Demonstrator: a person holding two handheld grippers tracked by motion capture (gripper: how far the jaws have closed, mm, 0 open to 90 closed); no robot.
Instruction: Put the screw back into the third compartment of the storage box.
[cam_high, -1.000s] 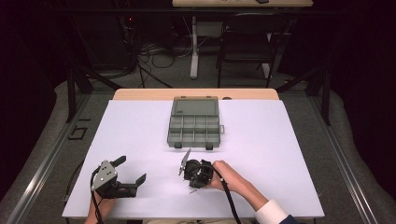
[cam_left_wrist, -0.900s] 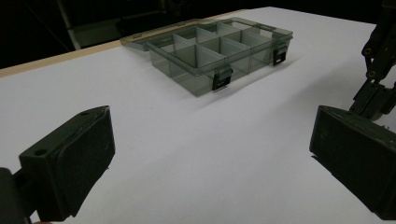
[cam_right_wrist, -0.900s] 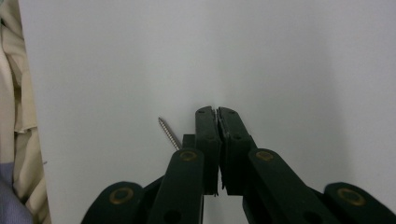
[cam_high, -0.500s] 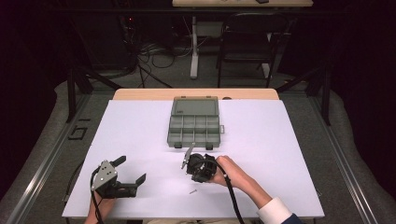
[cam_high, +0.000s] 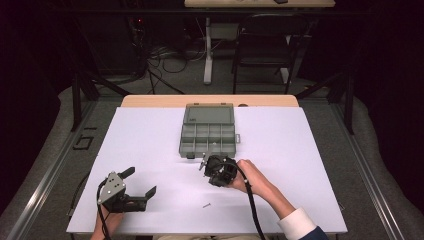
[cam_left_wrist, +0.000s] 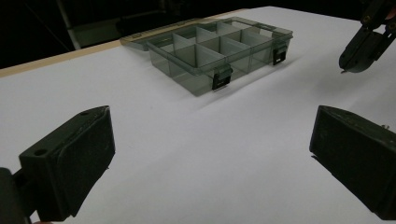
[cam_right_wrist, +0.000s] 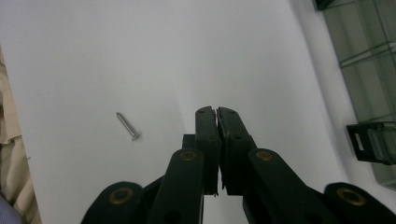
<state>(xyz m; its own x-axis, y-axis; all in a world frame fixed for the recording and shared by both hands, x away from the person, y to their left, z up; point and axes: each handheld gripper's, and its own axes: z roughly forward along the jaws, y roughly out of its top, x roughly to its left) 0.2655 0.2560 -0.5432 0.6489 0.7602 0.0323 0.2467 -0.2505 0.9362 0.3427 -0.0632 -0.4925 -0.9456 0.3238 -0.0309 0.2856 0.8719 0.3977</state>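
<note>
A small silver metal screw lies loose on the white sheet covering the table, low in the high view and a little left of centre. It sits between the two tongs, nearer the right one, and touches neither.

The right black two-jaw gripper sits just above the middle of the high view, held in the person's right hand, whose arm comes in from the lower right with a white cuff and dark sleeve. Its jaws are pressed together, with only a thin seam between them in the right gripper view, and I cannot see anything caught in that seam. In that view the screw lies on the bare sheet to the left of the closed tips, a short way off, slanting from upper left to lower right.

The left black two-jaw gripper is in the lower left of the high view, with a grey three-cornered plate on top. Its jaws stand wide apart and hold nothing; in the left gripper view, bare white sheet shows between the two pads.

A translucent grey plastic compartment box with its lid folded back sits on the sheet above the centre of the high view. The right gripper's tips are close to its near edge. Its compartments look empty in the left gripper view.
</note>
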